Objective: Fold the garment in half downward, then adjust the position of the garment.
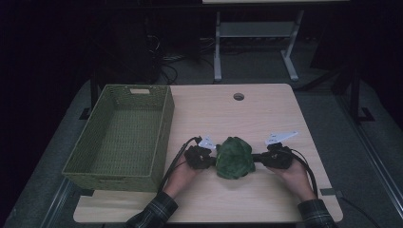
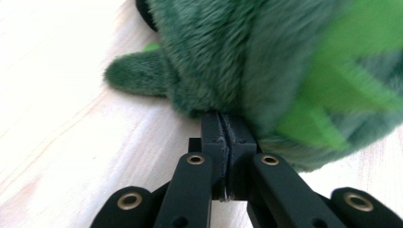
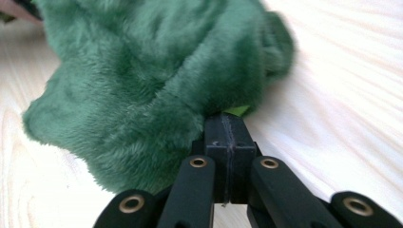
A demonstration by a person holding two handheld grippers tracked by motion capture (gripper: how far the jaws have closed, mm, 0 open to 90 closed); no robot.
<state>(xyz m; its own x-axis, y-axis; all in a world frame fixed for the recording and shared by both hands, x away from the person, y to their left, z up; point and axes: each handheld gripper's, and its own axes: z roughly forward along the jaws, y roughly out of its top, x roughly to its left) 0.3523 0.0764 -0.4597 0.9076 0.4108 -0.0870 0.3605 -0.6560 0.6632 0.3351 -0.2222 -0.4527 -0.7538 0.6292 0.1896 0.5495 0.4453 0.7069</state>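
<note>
Gripping the green plush toy (image 1: 235, 157) from both sides, the person stands at the near edge of the counter (image 1: 266, 114) with a tool in each hand. The left tongs (image 1: 209, 156) are clenched with their pads together, a tuft of fur at the toy's lower edge seemingly caught between them; the right tongs (image 1: 259, 157) are likewise clenched tight on a fold of fur on the opposite side. The toy sits on the wood between them, near the front, just right of the woven green basket (image 1: 164, 124). If the aim is to carry it into that basket, I judge both pinches shallow, so the lift should be slow and level, both hands rising together to keep the fabric from slipping out. Moving leftward, the toy must clear the basket's near wall before lowering. Farther back, the counter has a round cable hole (image 1: 238, 96).
</note>
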